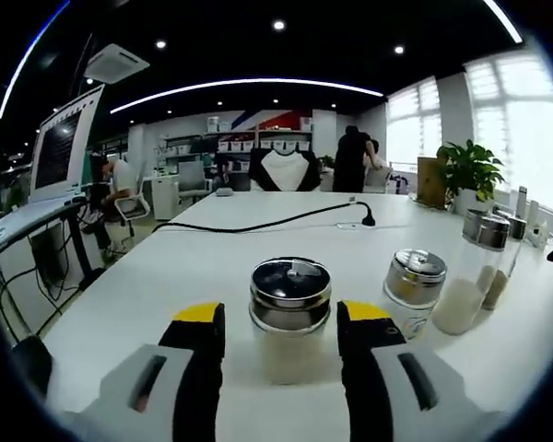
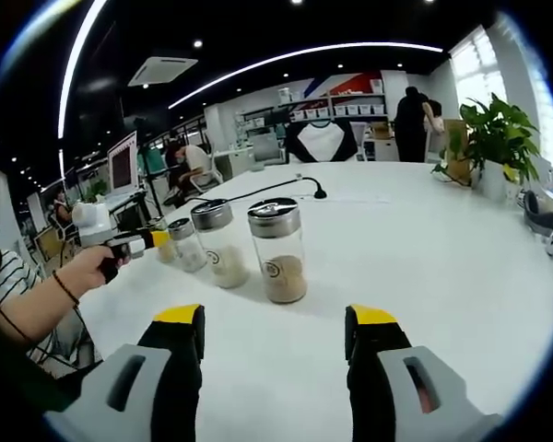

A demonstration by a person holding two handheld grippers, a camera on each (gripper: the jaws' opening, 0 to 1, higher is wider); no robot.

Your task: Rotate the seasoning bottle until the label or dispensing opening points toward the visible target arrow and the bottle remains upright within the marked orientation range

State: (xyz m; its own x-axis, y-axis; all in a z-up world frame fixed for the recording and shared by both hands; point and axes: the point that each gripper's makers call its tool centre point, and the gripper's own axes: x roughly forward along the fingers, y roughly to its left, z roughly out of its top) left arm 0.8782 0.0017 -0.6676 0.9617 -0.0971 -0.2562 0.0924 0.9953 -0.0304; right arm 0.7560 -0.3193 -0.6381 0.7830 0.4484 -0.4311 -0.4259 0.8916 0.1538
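- seasoning bottle of clear glass with a shiny metal shaker lid (image 1: 289, 318), filled with pale grains, stands upright on the white table (image 1: 212, 253), between the two black, yellow-tipped jaws of the left gripper (image 1: 281, 336).
- left gripper jaws stand spread on either side of the bottle; whether they touch its glass cannot be told.
- left gripper view, left to right: the bottle between the jaws, then a second metal-lidded jar (image 1: 413, 287), then two taller bottles (image 1: 477, 272) near the right edge; four in all.
- right gripper (image 2: 276, 345) is wide open and holds nothing, bare table between its jaws.
- right gripper view counts three glass bottles in a row; the nearest, with brown powder (image 2: 278, 250), stands well ahead of the jaws.
- a hand (image 2: 90, 269) at the left holds the other gripper beside that row.
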